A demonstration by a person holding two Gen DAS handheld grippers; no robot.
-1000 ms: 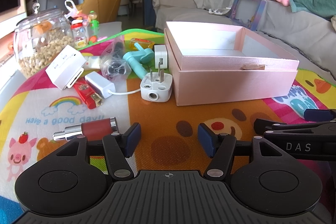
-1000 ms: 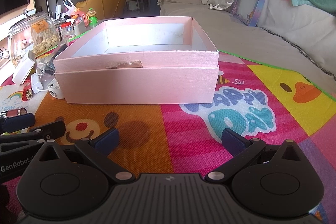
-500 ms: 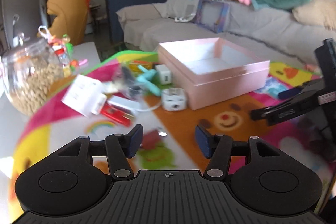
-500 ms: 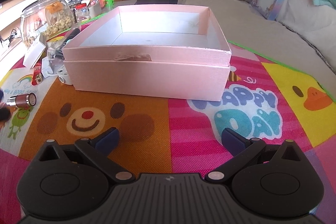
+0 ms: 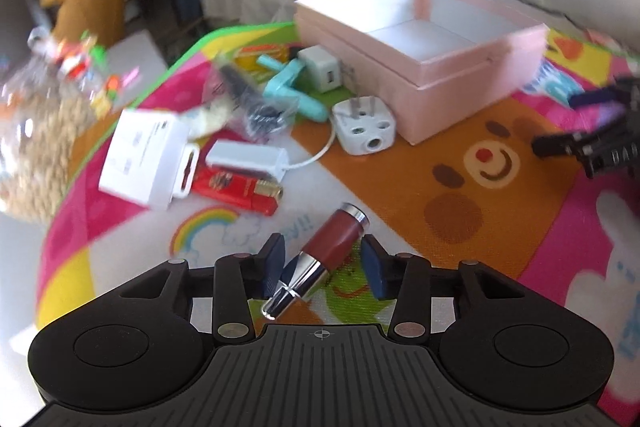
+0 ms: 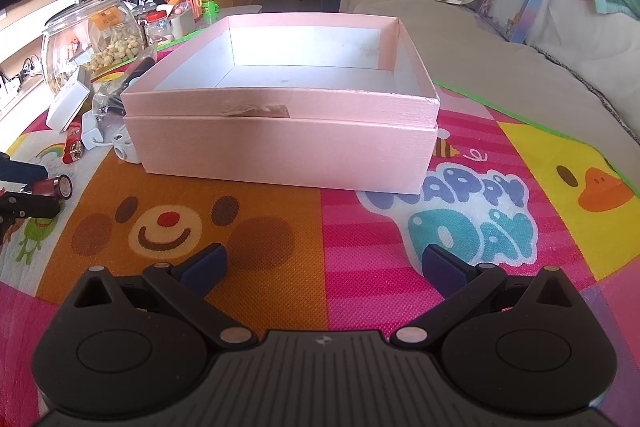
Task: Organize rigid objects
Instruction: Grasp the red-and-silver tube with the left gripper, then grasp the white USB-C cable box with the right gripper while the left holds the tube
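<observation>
Lipstick tube (image 5: 334, 241), dark red with chrome ends: lies slantwise on the play mat (image 5: 460, 187), red capped end pointing away toward the pink box (image 5: 460, 87), narrow chrome end toward the camera. Sits between the blue pads of the left gripper (image 5: 324, 263), whose jaws are closing around it. Shows a sliver of gap on either side in the left wrist view, so no firm pinch yet. Seen from the right wrist view at the far left edge, same lipstick tube (image 6: 50, 186) level on the mat with the left gripper (image 6: 28, 189) straddling it.

Right gripper (image 6: 324, 263): jaws spread wide, nothing between the pads, only play mat (image 6: 360, 247) under them. Hovers in front of the near wall of the pink box (image 6: 280, 155), well apart from it. Appears at the right edge of the left wrist view as a dark blurred shape (image 5: 592, 147).

Pink box: lid off, nested under the base, white interior showing.

Just left of the box, a cluster of small things: white plug adapter (image 5: 366, 131) prongs up, touching or nearly touching the box wall; small white cube charger (image 5: 322, 67) and a teal plastic item (image 5: 288, 87) behind it; white dongle with cable (image 5: 248, 157); red lighter (image 5: 236, 187) in front of that; white card box (image 5: 144, 155) to the left. Farther left, glass jar (image 6: 92, 39) of nuts. Behind everything, grey sofa (image 6: 480, 39).
</observation>
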